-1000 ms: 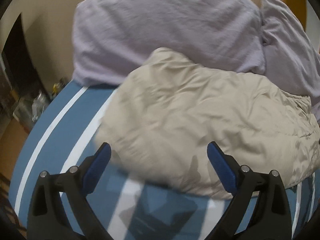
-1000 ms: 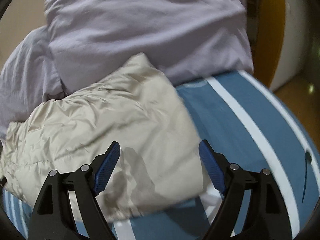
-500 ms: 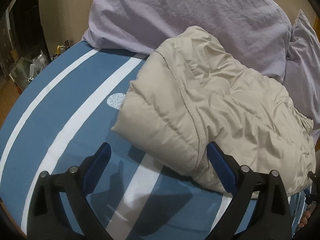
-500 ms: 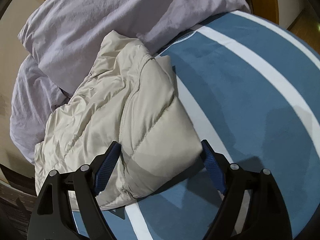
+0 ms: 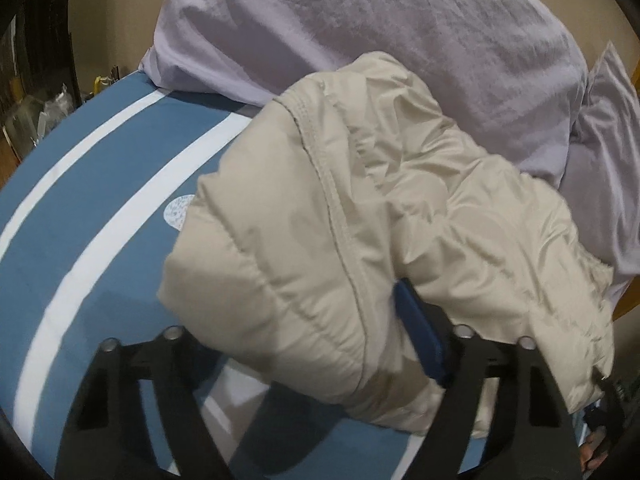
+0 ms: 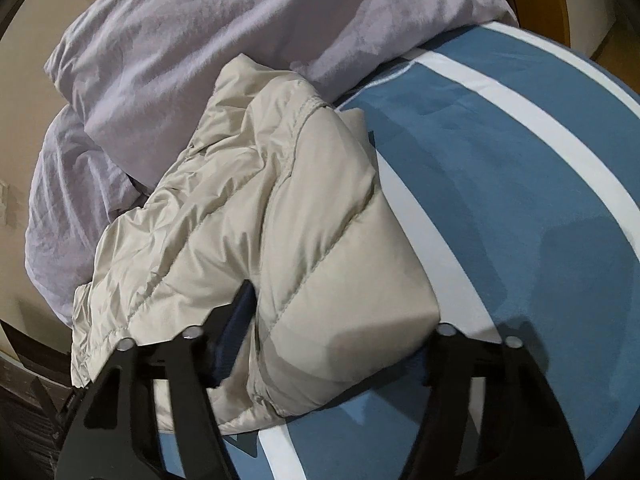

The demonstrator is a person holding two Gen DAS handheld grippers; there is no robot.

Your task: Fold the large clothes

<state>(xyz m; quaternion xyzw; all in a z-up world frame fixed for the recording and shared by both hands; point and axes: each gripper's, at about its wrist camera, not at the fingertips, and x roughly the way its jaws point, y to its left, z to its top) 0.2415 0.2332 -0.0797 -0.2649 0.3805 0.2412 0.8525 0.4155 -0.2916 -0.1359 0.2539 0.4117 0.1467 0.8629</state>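
Since half a second ago both grippers have closed in: the left gripper and right gripper now straddle the folded jacket on the bed, jaws wide open, unclamped. A grasp appears imminent.

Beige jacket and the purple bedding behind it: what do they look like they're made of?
The jacket looks like thin nylon or polyester shell over puffy filling: faint sheen, stitched quilt lines, crisp wrinkles. The filling itself cannot be seen. The purple bedding looks like matte woven cotton or a blend: no shine, fine soft creases. Both grippers, left and right, straddle the jacket's edge with jaws open.
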